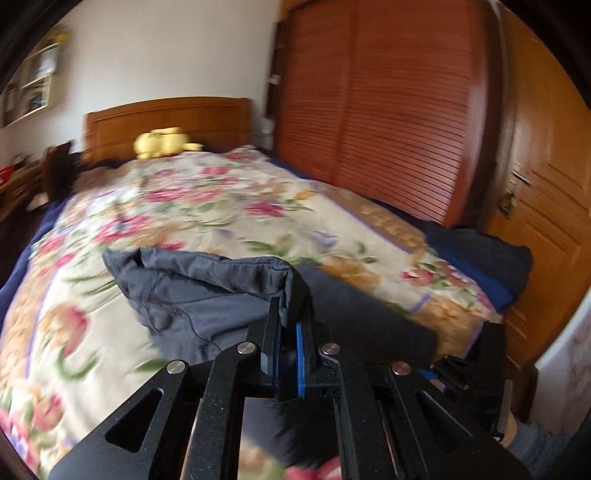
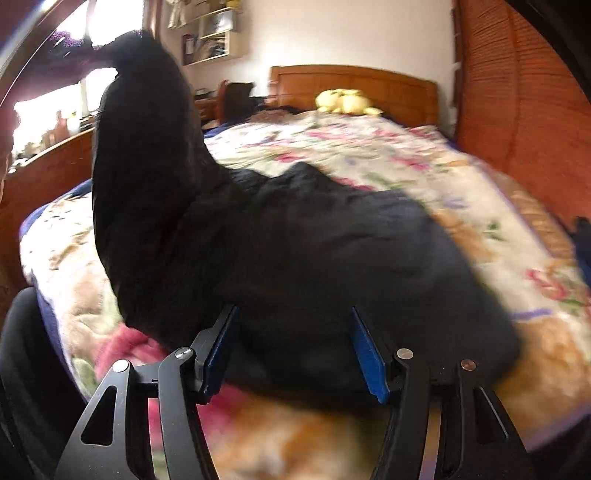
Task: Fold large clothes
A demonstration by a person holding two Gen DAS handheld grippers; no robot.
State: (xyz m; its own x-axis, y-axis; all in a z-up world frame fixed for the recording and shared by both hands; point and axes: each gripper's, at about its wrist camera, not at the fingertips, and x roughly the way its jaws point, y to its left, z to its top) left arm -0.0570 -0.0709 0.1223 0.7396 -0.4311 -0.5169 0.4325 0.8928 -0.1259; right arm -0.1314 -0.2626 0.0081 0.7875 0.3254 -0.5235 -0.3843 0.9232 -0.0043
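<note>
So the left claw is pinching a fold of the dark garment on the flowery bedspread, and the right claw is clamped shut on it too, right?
Not quite. The left gripper is indeed shut on a fold of the dark garment over the floral bedspread. But the right gripper is open: the right wrist view shows its blue pads standing wide apart, with the garment lying between them, not pinched.

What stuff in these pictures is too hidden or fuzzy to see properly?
- Dark garment, right wrist view: too dark and blurred to tell its kind or where its edges lie.
- Left tool, left wrist view: cloth covers its tips.
- Floral quilt, both views: pattern smeared by blur.
- Yellow soft toy, left wrist view: too small and blurred to name.
- Shelf, right wrist view: contents too small.
</note>
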